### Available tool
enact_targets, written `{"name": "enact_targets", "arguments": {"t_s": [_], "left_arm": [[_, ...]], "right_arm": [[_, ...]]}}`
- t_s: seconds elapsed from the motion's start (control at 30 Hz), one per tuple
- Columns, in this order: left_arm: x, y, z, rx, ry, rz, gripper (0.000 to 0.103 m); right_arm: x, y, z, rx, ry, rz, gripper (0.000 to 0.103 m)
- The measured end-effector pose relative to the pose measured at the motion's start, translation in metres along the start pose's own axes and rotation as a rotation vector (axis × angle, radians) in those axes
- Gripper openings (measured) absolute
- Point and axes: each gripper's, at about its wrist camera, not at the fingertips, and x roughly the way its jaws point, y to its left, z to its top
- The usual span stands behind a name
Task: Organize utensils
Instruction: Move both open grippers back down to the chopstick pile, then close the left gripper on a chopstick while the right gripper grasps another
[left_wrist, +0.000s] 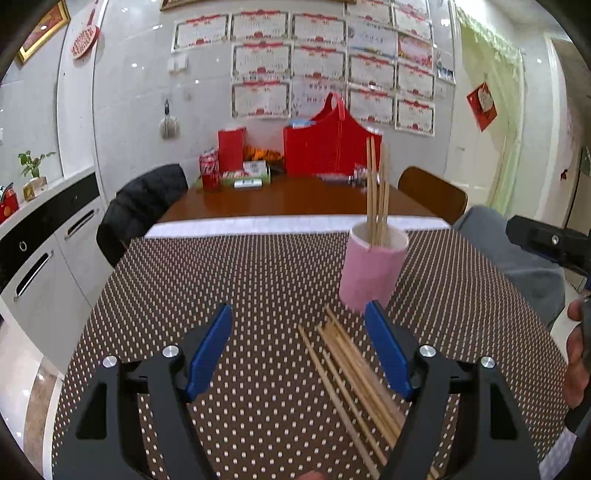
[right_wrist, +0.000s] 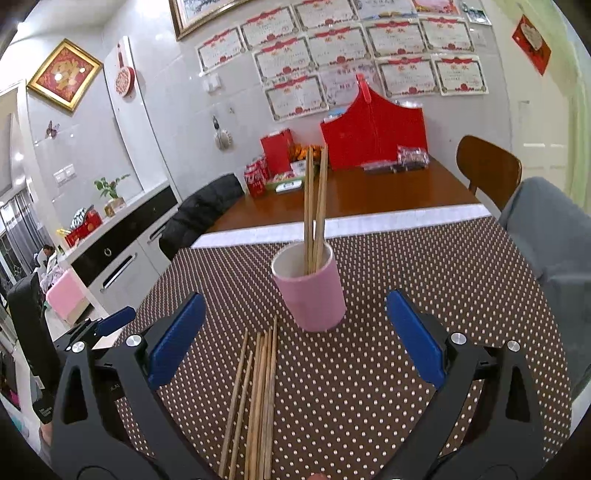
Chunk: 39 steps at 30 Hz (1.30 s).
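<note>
Dining room clutter beyond my work area.
I see a brown polka-dot tablecloth (right_wrist: 424, 280) over a wooden table (left_wrist: 295, 199). At its far end stand a red gift bag (left_wrist: 328, 147), a red soda can (left_wrist: 209, 170) and a smaller red box (left_wrist: 231, 147). Framed certificates (left_wrist: 317, 59) cover the tiled wall. A black jacket (right_wrist: 201, 212) drapes one chair.

The loose chopsticks (left_wrist: 354, 373) lying on the dotted tablecloth (left_wrist: 258, 280) are running out past the bottom edge in both wrist views, and in the left view the left gripper's (left_wrist: 299, 314) right finger is covering their near ends. The pink cup (right_wrist: 312, 291) is hiding the lower ends of the upright chopsticks (right_wrist: 314, 206) standing in it. The right gripper (left_wrist: 550, 243) is showing only partly at the left view's right edge. Print on the wall certificates (left_wrist: 317, 55) is staying too blurred to read.
</note>
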Motion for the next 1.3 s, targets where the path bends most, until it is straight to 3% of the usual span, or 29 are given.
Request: {"name": "enact_targets", "arguments": {"t_s": [0.4, 0.73, 1.0, 1.3], "left_arm": [[0.040, -0.015, -0.075, 0.033, 0.243, -0.007, 0.073], [0.059, -0.025, -0.097, 0.031, 0.341, -0.011, 0.073], [0.052, -0.027, -0.108, 0.051, 0.339, -0.003, 0.074], [0.046, -0.015, -0.110, 0.041, 0.339, 0.002, 0.074]], "right_arm": [[0.023, -0.016, -0.047, 0.018, 0.134, -0.029, 0.097], [0.038, -0.011, -0.072, -0.023, 0.227, -0.033, 0.097], [0.064, 0.006, -0.109, -0.179, 0.369, -0.075, 0.097], [0.085, 0.022, -0.132, -0.308, 0.429, -0.129, 0.097]]}}
